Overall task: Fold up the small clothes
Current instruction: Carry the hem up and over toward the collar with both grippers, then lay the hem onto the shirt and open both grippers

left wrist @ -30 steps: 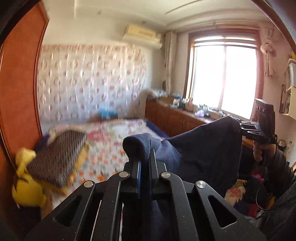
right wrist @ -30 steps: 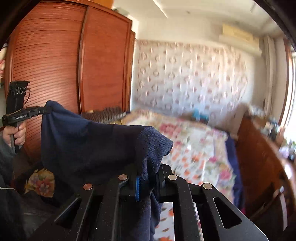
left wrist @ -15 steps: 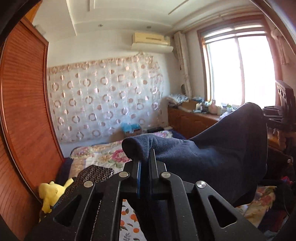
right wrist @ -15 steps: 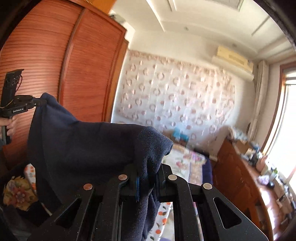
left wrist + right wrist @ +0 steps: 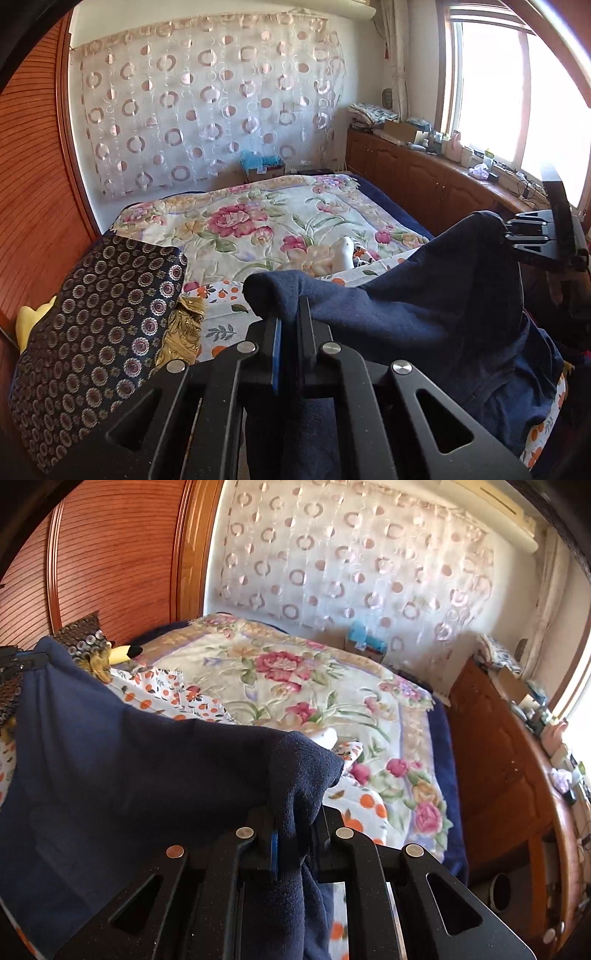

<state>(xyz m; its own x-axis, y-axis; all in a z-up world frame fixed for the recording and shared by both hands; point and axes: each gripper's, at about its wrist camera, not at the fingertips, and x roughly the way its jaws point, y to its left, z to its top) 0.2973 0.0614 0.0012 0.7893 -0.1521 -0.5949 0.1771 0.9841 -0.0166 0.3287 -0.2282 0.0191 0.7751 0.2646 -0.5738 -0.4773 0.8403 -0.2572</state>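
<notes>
A dark navy garment [image 5: 424,314] hangs stretched between my two grippers above the near edge of the bed. My left gripper [image 5: 290,325] is shut on one corner of it. My right gripper [image 5: 293,827] is shut on the other corner; the garment [image 5: 129,760] fills the left of the right wrist view. The right gripper also shows at the right of the left wrist view [image 5: 509,236], and the left gripper at the far left of the right wrist view [image 5: 40,657]. A small white sock-like piece [image 5: 345,253] lies on the bed beyond.
A floral quilt [image 5: 266,218] covers the bed, with an orange-print sheet [image 5: 170,694] at its near end. A dark patterned pillow [image 5: 99,328] and a yellow plush toy [image 5: 123,652] lie at the left. A wooden wardrobe [image 5: 110,557] stands left, a wooden cabinet [image 5: 424,177] under the window right.
Both grippers have tilted and come down from pointing at the wall and ceiling to pointing at the bed, the navy garment still stretched between them.
</notes>
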